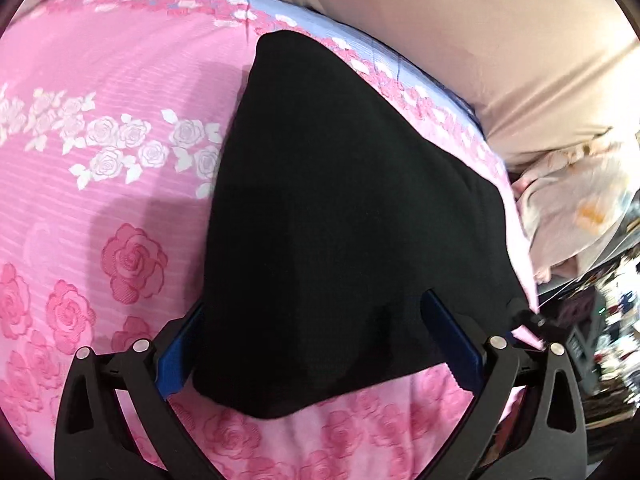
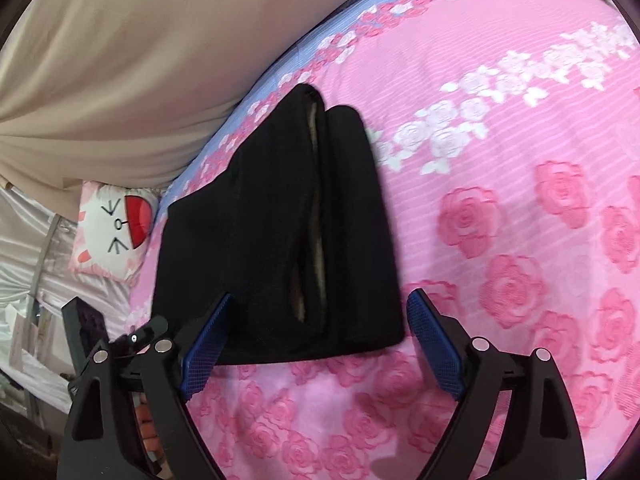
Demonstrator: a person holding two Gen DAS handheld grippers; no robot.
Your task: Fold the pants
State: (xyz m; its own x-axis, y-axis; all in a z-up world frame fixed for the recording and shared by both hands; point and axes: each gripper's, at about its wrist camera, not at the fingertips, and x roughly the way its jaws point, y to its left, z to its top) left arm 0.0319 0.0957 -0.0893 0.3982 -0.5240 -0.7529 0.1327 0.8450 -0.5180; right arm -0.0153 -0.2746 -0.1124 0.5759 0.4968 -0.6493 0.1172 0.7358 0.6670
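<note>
The black knit pants (image 2: 280,220) lie folded into a long bundle on my pink rose-patterned bedspread (image 2: 520,200), running from just in front of me up toward its blue-striped border (image 2: 276,84). The bundle's top layer gapes along a lengthwise seam, with a pale lining showing in the slit.

My right gripper (image 2: 320,336) stands wide, its blue pads on either side of the bundle's near end, neither pressing the cloth. My left gripper (image 1: 312,340) is also spread wide; the near corner of the pants lies between its pads, but I see no pinch.

My worry is the loose stack. If I close on the top layer only, the layers under it will slide and the fold will open along that slit. The bundle's near edge hangs slightly crooked, so a careless lift could skew the next fold. I could also nip the bedspread beneath the pants and drag it along.
</note>
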